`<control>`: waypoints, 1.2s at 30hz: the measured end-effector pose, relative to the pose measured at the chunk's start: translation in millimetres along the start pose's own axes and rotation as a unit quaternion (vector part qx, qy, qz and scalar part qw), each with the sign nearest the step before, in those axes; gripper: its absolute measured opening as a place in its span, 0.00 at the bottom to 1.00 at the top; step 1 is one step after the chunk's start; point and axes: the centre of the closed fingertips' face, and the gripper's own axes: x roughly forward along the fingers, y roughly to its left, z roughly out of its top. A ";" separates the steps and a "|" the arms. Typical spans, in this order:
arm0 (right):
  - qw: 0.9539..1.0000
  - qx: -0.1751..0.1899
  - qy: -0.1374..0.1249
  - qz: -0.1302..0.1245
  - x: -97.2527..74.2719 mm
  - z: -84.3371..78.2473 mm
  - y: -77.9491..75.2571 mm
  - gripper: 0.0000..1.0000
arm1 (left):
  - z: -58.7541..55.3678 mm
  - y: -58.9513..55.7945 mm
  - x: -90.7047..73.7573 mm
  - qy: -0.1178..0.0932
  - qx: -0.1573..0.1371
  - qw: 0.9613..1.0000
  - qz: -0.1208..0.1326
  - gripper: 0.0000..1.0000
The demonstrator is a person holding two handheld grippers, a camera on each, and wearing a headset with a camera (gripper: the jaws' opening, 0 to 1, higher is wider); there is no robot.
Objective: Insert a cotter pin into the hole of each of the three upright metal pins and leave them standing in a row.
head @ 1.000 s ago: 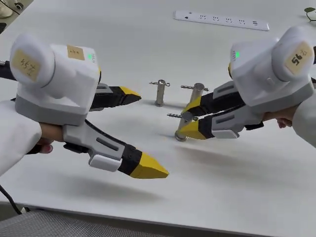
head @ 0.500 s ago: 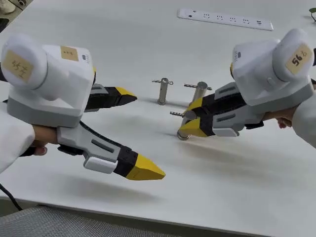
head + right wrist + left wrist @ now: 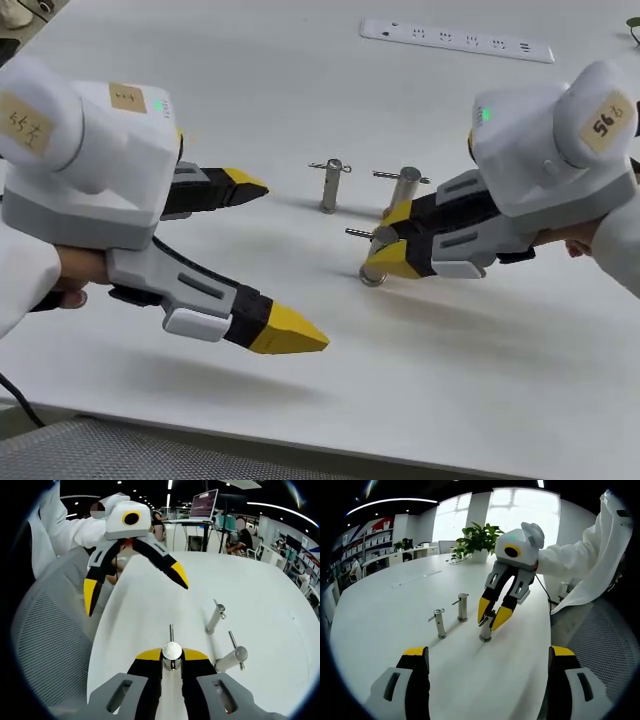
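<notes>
the white table (image 3: 300, 80) lies as before. the left gripper (image 3: 295, 265), jaws spread wide, has edged slightly away from the three metal pins (image 3: 331, 190), and its green light (image 3: 157, 105) is now lit. the right gripper (image 3: 376, 243) stays clamped on the nearest pin (image 3: 382, 237). a cotter pin (image 3: 322, 167) crosses each. the labels (image 3: 600, 123) read roughly "45" on the left and "56" on the right.

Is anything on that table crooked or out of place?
Nothing looks damaged, but there's no row yet: the near metal pin, clamped in the right claw, stands forward of the left metal pin and right metal pin, making a triangle.
</notes>
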 end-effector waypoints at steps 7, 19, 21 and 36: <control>0.999 -0.033 -0.008 0.000 -5.2 -1.6 3.9 0.08 | 1.4 0.8 -1.6 -0.002 -0.004 1.000 0.002 0.98; 0.999 -0.037 -0.014 -0.008 -38.1 -18.3 -9.8 0.08 | 1.1 0.4 -1.5 0.004 -0.002 1.000 0.003 0.98; 0.999 -0.037 -0.010 -0.011 -40.9 -23.1 -14.3 0.08 | 0.9 0.4 -1.4 0.005 -0.003 1.000 0.004 0.98; 0.998 -0.027 0.002 -0.049 -64.3 -49.8 -68.2 0.08 | 2.7 -0.8 -5.0 0.000 -0.017 1.000 0.006 0.97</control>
